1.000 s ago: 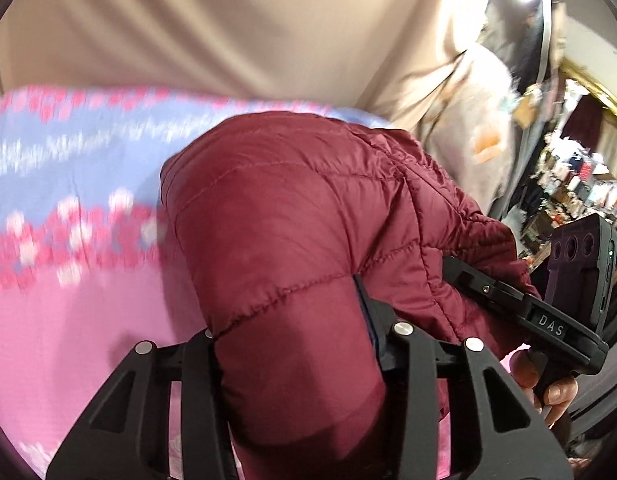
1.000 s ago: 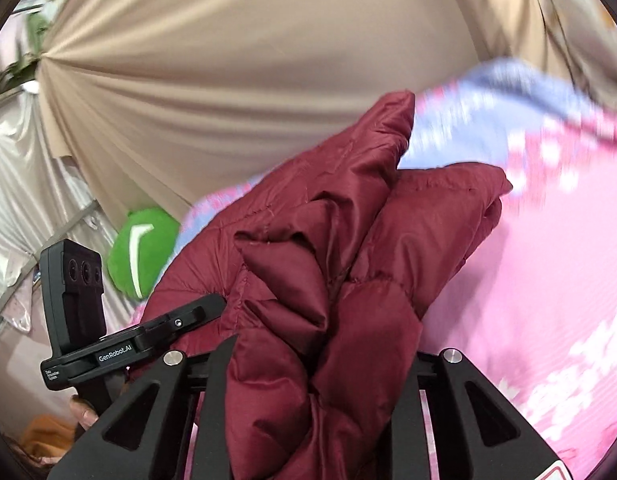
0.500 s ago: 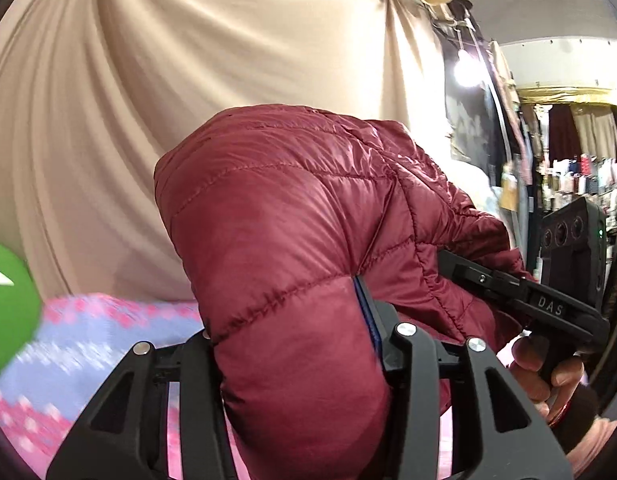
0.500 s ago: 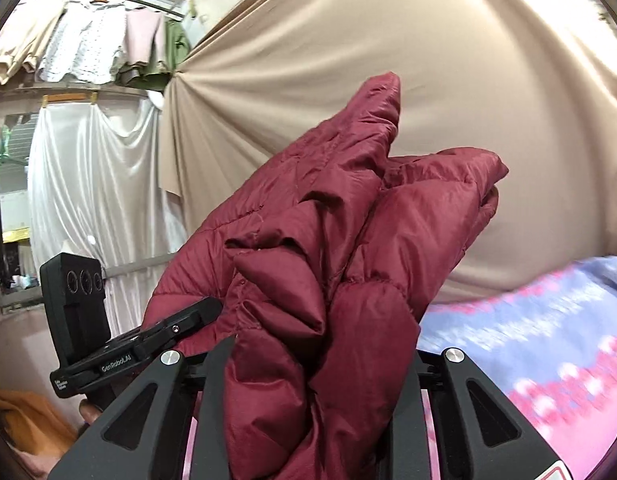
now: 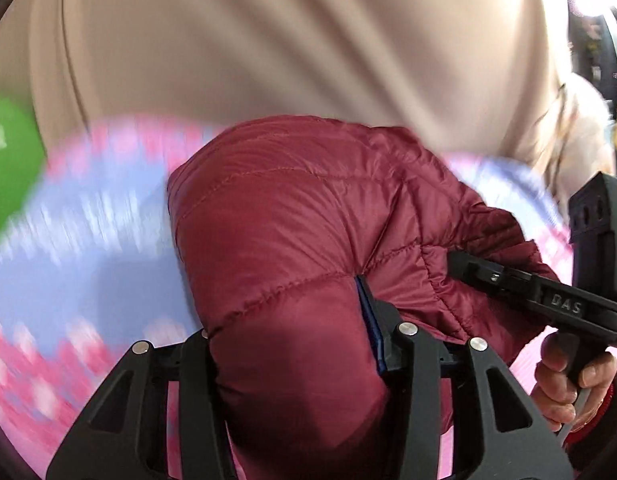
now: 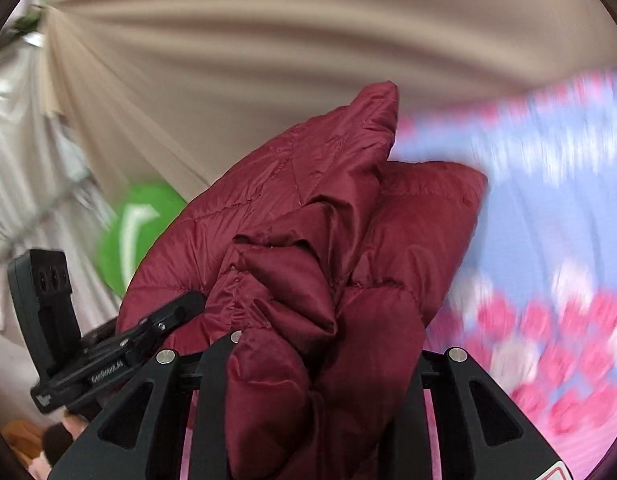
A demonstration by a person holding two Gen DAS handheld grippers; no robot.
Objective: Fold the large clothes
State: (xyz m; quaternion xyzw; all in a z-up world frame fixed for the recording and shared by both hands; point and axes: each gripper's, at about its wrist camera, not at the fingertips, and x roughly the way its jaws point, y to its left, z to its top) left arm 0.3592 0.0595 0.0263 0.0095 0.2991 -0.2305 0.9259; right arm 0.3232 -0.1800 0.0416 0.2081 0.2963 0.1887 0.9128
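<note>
A dark red quilted jacket (image 5: 292, 240) bulges up between the jaws of the left gripper (image 5: 296, 344), which are opening while the padding still fills the gap between them. The right gripper (image 6: 320, 356) has a bunched fold of the same jacket (image 6: 320, 248) between its jaws, which are also opening. The jacket hangs over a blurred pink and blue flowered bedspread (image 5: 88, 248). A beige curtain (image 6: 308, 40) hangs behind, and a green round thing (image 6: 136, 232) sits beside it.
</note>
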